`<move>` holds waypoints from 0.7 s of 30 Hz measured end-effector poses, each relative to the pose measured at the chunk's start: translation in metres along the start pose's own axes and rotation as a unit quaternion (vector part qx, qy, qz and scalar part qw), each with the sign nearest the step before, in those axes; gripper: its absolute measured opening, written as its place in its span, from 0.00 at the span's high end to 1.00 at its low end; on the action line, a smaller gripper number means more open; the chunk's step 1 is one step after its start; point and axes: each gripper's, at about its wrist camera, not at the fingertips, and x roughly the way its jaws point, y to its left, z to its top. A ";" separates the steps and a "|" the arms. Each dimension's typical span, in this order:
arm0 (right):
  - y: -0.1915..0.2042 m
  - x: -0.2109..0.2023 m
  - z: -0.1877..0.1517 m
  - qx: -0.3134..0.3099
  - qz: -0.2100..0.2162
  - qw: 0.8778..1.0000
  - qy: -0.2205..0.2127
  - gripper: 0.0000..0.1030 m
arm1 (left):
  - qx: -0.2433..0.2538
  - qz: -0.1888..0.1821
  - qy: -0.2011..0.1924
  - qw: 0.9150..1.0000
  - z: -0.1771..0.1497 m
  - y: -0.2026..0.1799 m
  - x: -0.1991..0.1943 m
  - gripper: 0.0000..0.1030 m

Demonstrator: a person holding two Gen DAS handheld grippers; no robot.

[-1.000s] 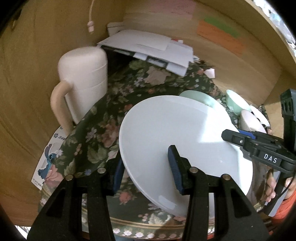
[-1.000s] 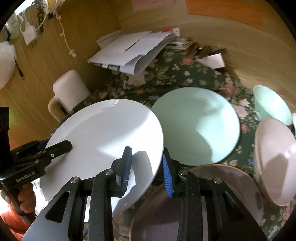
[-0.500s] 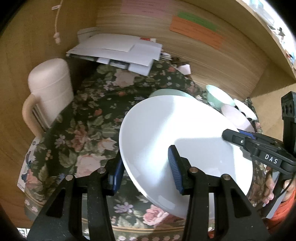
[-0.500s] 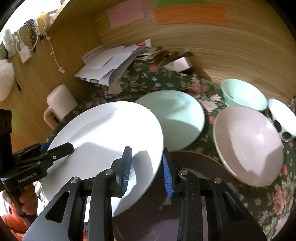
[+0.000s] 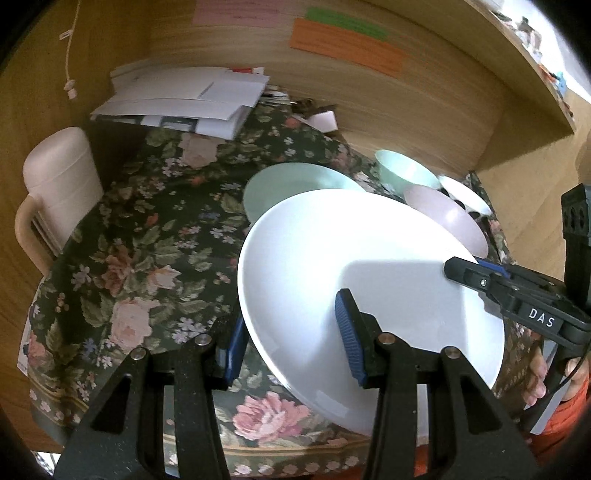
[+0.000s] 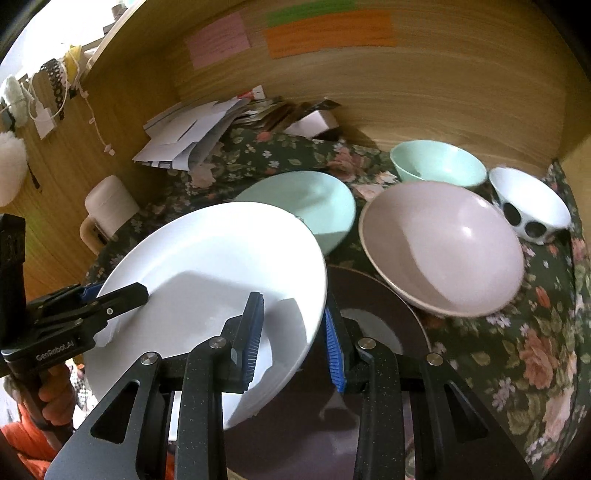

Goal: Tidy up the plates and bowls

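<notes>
Over a floral tablecloth (image 5: 140, 258), the left gripper (image 5: 291, 332) and right gripper (image 6: 291, 332) each pinch the white plate (image 5: 351, 258) by opposite rims. A dark plate (image 6: 373, 332) lies beneath.

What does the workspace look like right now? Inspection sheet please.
Surface: floral tablecloth.
Job's things: white plate held tilted; green plate, pink bowl, green bowl, spotted bowl, dark plate on the cloth.
Clutter: papers, cream jug.
Grippers: left gripper and right gripper each clamp the white plate's rim.
Cables: white cord on wall.
Surroundings: wooden wall, coloured notes.
</notes>
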 end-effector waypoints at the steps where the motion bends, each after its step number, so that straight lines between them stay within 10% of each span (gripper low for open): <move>1: -0.003 -0.002 -0.002 0.004 0.000 1.000 0.000 0.72 | 0.002 -0.001 0.001 1.000 -0.001 -0.002 0.000 0.56; 21: -0.041 -0.008 -0.038 0.050 -0.009 0.999 0.015 0.72 | 0.023 -0.014 0.044 0.999 -0.020 -0.041 0.023 0.56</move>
